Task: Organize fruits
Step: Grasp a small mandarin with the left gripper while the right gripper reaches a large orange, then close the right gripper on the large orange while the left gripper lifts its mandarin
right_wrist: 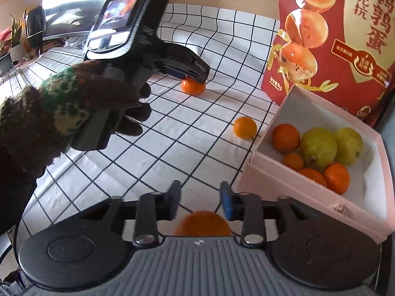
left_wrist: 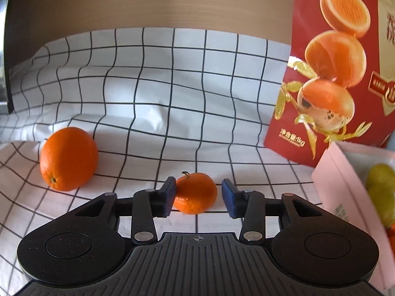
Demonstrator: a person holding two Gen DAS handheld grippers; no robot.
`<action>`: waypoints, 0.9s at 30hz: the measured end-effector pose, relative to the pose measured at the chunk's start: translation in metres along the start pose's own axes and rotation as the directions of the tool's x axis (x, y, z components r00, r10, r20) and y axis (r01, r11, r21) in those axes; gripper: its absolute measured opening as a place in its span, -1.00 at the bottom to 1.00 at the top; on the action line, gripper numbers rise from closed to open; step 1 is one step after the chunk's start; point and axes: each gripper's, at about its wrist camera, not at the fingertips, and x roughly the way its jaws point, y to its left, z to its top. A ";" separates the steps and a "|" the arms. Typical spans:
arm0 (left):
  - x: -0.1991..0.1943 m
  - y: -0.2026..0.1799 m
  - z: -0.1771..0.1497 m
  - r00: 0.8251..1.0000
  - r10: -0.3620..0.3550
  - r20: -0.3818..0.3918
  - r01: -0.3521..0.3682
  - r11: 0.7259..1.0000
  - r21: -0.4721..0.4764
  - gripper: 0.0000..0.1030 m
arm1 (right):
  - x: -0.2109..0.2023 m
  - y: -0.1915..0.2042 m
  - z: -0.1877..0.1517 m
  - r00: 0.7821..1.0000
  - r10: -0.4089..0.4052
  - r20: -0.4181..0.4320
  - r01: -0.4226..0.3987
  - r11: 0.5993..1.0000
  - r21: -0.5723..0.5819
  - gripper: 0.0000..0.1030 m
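In the left wrist view a stemmed mandarin (left_wrist: pixel 195 193) lies on the checked cloth between the fingers of my left gripper (left_wrist: pixel 198 187), which is open. Its left pad is at the peel and its right pad stands clear. The right wrist view shows that left gripper (right_wrist: pixel 195 76) in a gloved hand (right_wrist: pixel 74 103), over the same mandarin (right_wrist: pixel 193 87). My right gripper (right_wrist: pixel 200 192) has blurred fingers a little apart. An orange (right_wrist: pixel 202 222) sits low between them, close to the gripper body. Whether the pads press on it I cannot tell. A pink box (right_wrist: pixel 271 180) holds lemons and several oranges.
A big orange (left_wrist: pixel 69 159) rests on the cloth to the left of the mandarin. A small orange (right_wrist: pixel 245 127) lies just outside the box's left wall. A tall red bag (right_wrist: pixel 333 37) stands behind the box. The cloth rises in folds at the back.
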 end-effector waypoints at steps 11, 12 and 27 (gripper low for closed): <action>0.020 0.018 -0.008 0.997 -0.047 -0.066 0.041 0.994 -0.099 0.09 | -0.019 -0.001 -0.027 0.998 0.021 0.052 -0.022 1.000 0.019 0.12; 0.021 0.017 -0.009 0.996 -0.051 -0.070 0.044 0.994 -0.098 0.09 | -0.019 0.001 -0.029 0.998 0.029 0.050 -0.030 0.999 0.016 0.13; -0.009 0.024 -0.032 0.988 -0.150 -0.044 0.147 0.987 -0.070 -0.03 | -0.002 0.004 -0.043 0.999 0.048 0.011 -0.048 0.999 0.024 0.40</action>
